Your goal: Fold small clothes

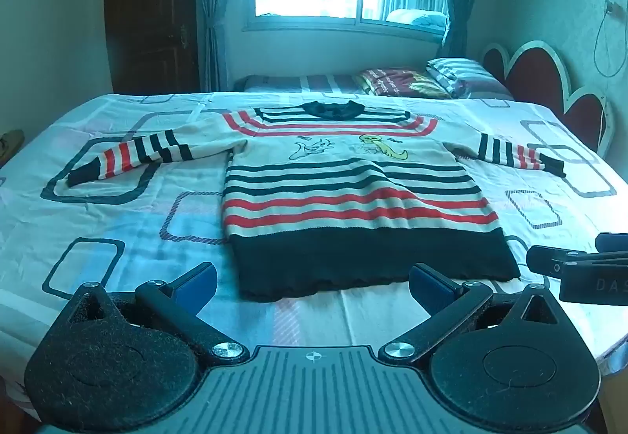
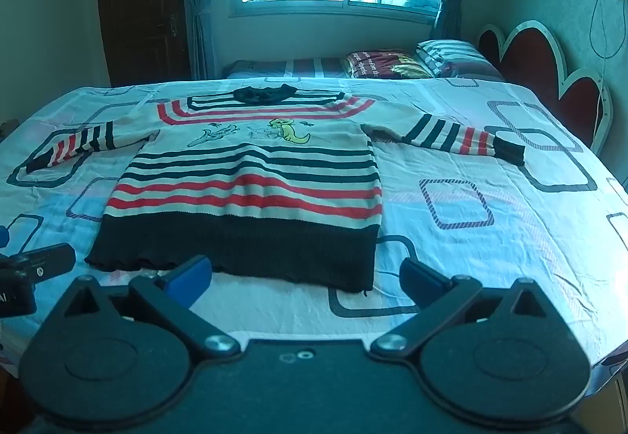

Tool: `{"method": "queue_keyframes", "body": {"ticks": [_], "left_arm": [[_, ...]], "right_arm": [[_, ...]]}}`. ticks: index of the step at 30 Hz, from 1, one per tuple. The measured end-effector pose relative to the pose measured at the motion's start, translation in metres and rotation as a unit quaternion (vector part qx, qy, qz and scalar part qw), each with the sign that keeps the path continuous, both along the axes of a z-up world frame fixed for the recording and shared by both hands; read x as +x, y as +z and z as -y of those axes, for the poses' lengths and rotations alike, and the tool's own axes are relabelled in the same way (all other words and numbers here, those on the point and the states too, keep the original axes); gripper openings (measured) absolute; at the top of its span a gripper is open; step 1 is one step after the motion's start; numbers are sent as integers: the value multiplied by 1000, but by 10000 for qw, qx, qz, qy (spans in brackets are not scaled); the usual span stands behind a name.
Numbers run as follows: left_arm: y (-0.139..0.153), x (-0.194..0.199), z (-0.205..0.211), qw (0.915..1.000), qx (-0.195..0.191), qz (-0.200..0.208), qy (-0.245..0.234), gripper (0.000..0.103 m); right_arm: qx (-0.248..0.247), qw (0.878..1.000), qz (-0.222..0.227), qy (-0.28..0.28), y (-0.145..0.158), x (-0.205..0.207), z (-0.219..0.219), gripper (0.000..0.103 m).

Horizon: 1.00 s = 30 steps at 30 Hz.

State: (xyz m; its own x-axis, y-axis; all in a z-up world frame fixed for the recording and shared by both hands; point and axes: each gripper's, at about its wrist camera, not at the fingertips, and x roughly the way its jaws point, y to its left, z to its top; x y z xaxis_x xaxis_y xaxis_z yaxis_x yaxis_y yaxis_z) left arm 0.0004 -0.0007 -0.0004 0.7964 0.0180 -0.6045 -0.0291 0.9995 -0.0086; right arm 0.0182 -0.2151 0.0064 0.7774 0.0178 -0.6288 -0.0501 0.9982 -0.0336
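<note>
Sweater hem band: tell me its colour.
The sweater hem band is solid black, below the red and cream stripes; clearest in the right wrist view.

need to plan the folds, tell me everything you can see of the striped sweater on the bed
The sweater is a small knit pullover lying flat and face up on the patterned bedsheet, unfolded. Its body is cream with dark and red stripes, a wide dark hem band nearest the cameras, and a dark collar at the far end. Cartoon figures, one yellow, sit on the chest. Both striped sleeves, with dark cuffs, spread out sideways. Neither the left tongs nor the right tongs touch it; both are open near the hem.
</note>
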Motion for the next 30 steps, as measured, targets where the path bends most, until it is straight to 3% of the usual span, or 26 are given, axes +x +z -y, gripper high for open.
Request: {"method": "queue_keyframes", "body": {"ticks": [30], "left_arm": [[9, -4, 9, 9996, 143, 232, -22, 103]], "right_arm": [[124, 9998, 139, 33, 8, -1, 6, 102]]}}
